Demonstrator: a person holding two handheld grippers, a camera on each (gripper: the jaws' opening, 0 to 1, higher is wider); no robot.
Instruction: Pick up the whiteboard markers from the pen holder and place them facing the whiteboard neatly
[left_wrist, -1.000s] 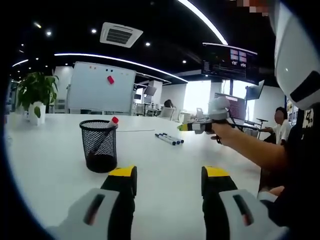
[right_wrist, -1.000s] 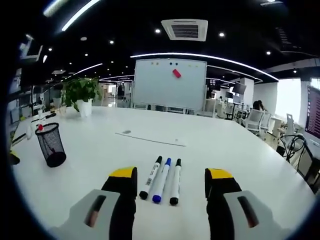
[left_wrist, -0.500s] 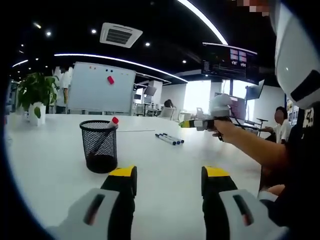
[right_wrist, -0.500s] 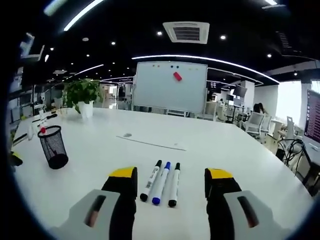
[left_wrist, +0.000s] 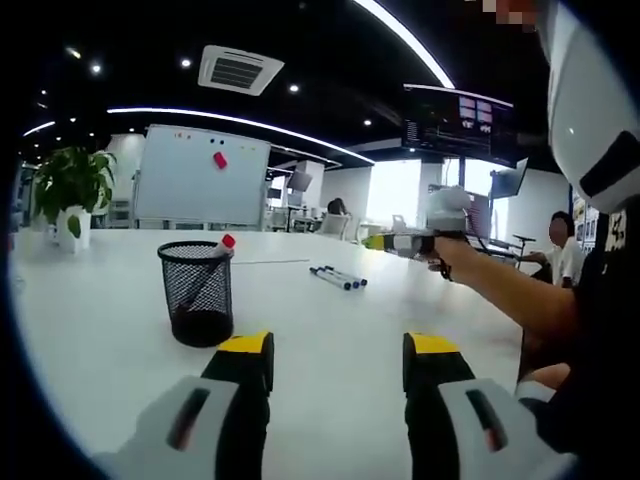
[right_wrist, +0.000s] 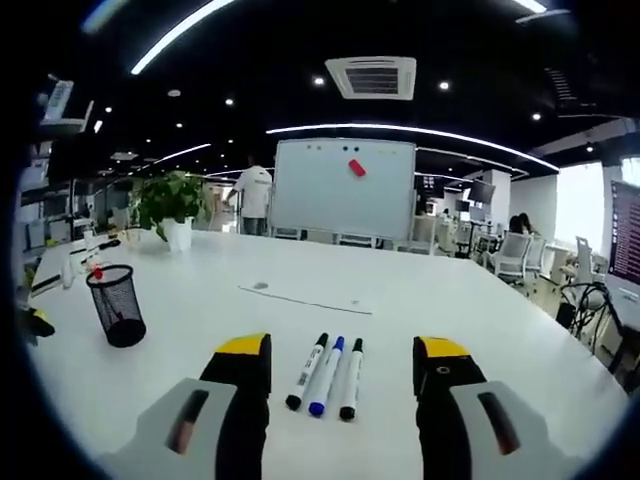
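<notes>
Still in the mesh pen holder (left_wrist: 198, 292): one red-capped marker (left_wrist: 226, 243); right of it, three markers (right_wrist: 325, 375) side by side on the table (right_wrist: 480, 330); both grippers (left_wrist: 336, 365) (right_wrist: 342, 365) open, empty

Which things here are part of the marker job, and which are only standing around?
Part of the job:
black mesh pen holder
red-capped marker inside it
three markers lying in a row on the table, black, blue, black
large whiteboard

Only standing around:
potted green plant in white pot
white table
</notes>
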